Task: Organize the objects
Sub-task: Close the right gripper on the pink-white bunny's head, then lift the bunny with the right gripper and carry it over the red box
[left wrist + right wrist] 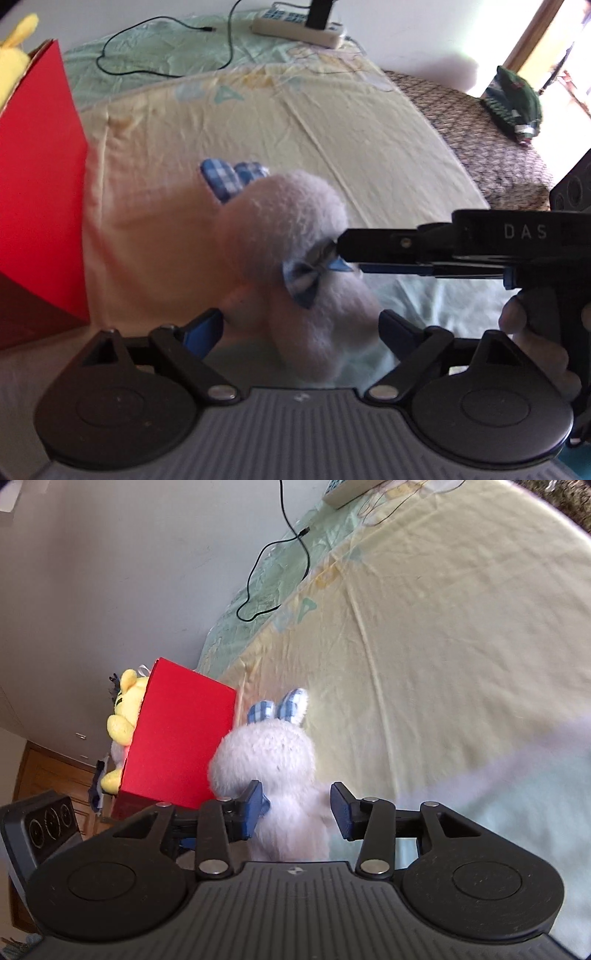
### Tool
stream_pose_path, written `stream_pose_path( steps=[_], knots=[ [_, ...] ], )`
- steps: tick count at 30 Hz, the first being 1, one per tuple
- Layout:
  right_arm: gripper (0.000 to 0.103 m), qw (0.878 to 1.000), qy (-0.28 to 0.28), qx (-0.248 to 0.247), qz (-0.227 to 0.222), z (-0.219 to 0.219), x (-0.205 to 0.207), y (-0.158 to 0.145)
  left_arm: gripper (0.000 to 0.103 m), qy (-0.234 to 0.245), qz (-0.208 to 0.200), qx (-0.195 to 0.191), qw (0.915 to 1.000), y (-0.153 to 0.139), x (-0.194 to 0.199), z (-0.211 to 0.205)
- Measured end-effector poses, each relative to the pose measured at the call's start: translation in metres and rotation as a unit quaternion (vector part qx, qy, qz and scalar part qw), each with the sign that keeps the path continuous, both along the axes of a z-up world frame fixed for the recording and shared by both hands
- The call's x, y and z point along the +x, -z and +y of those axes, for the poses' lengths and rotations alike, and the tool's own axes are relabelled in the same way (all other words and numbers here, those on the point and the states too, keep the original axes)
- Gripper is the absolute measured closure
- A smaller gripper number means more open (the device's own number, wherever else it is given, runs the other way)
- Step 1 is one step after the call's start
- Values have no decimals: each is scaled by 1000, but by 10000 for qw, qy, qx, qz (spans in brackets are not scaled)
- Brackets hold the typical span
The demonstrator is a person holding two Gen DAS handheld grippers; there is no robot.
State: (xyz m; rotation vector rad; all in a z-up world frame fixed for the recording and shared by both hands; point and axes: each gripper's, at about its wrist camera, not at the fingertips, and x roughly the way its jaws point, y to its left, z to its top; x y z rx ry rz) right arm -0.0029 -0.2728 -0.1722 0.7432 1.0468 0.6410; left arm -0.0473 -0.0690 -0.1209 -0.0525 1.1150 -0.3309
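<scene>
White plush rabbit (273, 760) seen between the spread jaws of the right gripper (297, 810), body just touched by one pad. Left gripper (299, 332) also held wide, rabbit's lower body between its jaws. Fleecy pile, blue gingham ears, small bow. Red box (177, 738), smooth card, just beside rabbit; yellow plush (123, 716) behind box. All on a bedsheet (443, 646).

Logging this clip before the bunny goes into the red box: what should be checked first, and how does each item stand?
1. Plush bunny between the right hand-held gripper fingers: ok.
2. Right jaws closed on it: not ok, gaps both sides.
3. Left hand-held gripper open around the bunny: ok.
4. Red box close, left of the bunny: ok.
5. Room in the box beside the yellow plush toy: cannot tell.
</scene>
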Motion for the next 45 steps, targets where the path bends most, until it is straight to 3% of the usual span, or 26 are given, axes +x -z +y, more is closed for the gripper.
stream_pose_path(
  steps=[4,10,15,20,32,37,45],
  knots=[
    [57,9997,-168,180,74,14,11,4,9,-209,75,-201,9996,2,10,8],
    [57,9983,-334,379,275,14,12,9,18,-211,118,-412,9989,1,9,12],
    [62,9975,-480,408,312,12,-1,5,19,7,-81,-39,10000,-3,5,-6],
    [63,9980,-272,521,227,2,-14,-4,19,196,-227,-35,9995,-14,-1,-12],
    [63,9909,-191,850,-1026,18,-32,-75,19,209,-1522,175,9880,-92,-33,7],
    [63,9825,-191,972,-1578,48,-38,-109,19,84,-2064,104,9784,-127,-44,42],
    [63,9751,-312,1110,-1892,129,-40,-137,19,-144,-2518,66,9677,-157,-60,126]
  ],
)
